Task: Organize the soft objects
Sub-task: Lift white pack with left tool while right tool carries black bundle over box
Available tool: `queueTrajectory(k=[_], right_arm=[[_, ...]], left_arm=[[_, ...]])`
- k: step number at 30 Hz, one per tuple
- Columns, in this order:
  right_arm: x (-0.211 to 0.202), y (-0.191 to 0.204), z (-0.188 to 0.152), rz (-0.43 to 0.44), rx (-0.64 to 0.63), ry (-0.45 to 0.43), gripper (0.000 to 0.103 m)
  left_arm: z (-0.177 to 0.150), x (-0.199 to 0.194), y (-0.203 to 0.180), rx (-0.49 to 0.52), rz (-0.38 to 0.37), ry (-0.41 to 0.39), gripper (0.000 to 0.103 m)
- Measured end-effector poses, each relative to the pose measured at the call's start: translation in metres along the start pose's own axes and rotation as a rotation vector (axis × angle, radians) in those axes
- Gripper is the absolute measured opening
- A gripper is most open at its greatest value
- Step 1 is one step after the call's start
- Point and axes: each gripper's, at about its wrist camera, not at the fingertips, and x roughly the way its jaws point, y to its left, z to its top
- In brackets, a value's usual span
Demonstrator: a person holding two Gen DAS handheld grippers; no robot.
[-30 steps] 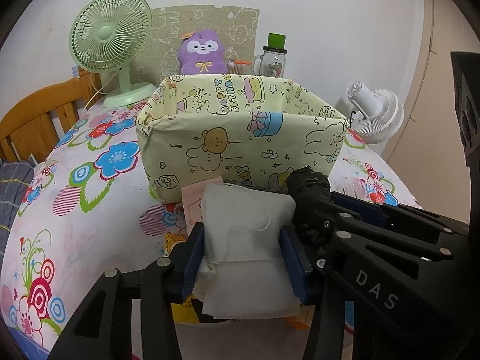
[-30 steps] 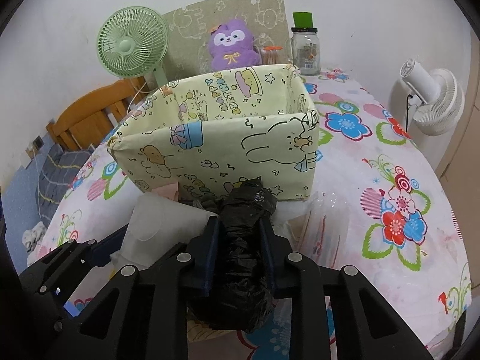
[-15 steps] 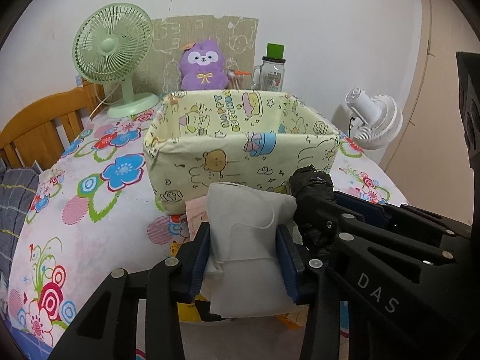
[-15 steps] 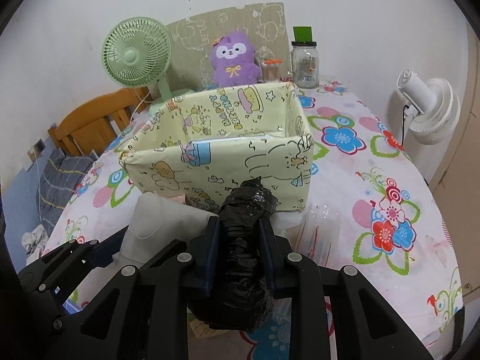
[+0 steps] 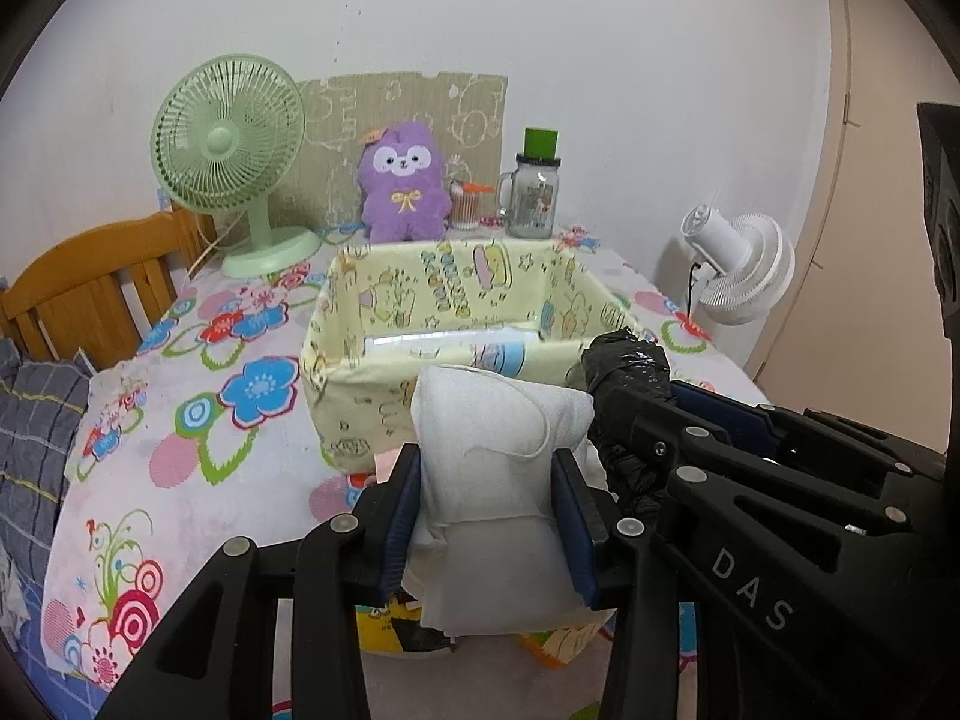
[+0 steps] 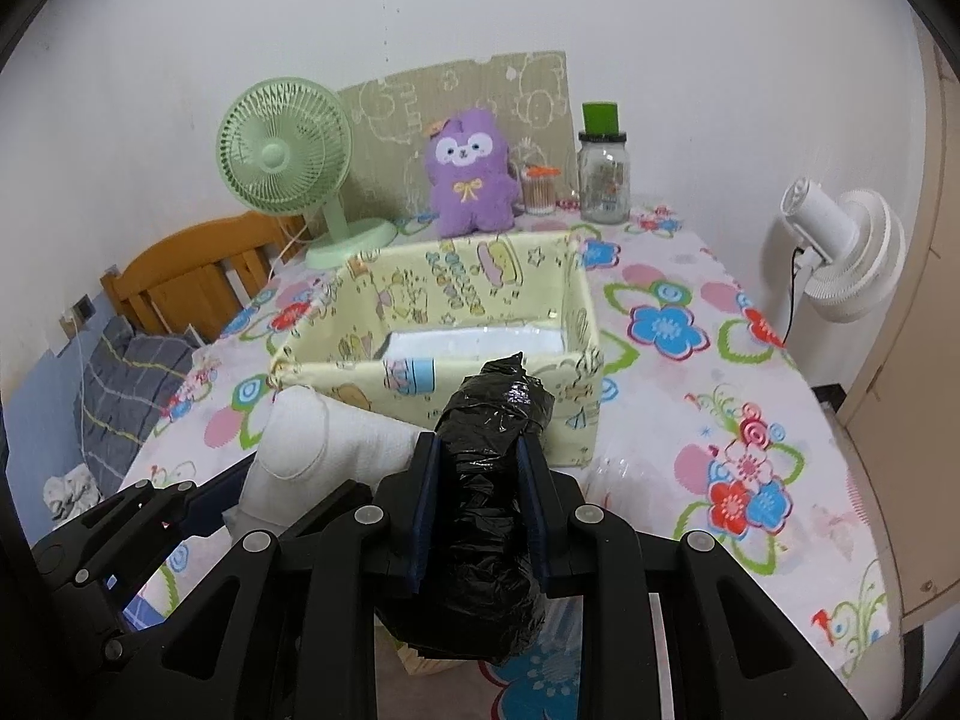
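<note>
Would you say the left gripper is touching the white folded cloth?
Touching. The left wrist view shows the left gripper with both blue pads pressed against the sides of the white folded cloth.

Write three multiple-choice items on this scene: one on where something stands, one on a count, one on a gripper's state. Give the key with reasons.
1. Where does the purple plush toy stand?
A. inside the yellow fabric box
B. behind the yellow fabric box, near the wall
C. on the wooden chair

2. How many fans are in view?
A. one
B. two
C. three

3. What is the right gripper doing?
A. standing open over the table
B. shut on a black plastic bundle
C. shut on the glass jar

Key:
1 B, the toy sits beyond the box's far wall, beside the green fan.
2 B, only the green fan on the table and a white fan off its right edge show.
3 B, its fingers press both sides of the black plastic bundle, while the left gripper holds a white folded cloth.
</note>
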Motion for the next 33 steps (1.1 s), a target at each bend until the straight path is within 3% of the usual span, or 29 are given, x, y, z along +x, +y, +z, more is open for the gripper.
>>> queueTrajectory(k=[33], right_arm=[[-0.036,0.009,0.048,-0.026,-0.028,-0.091,0.029]], left_arm=[[0.045,-0.029,-0.003,-0.001,0.011,-0.088,0.042]])
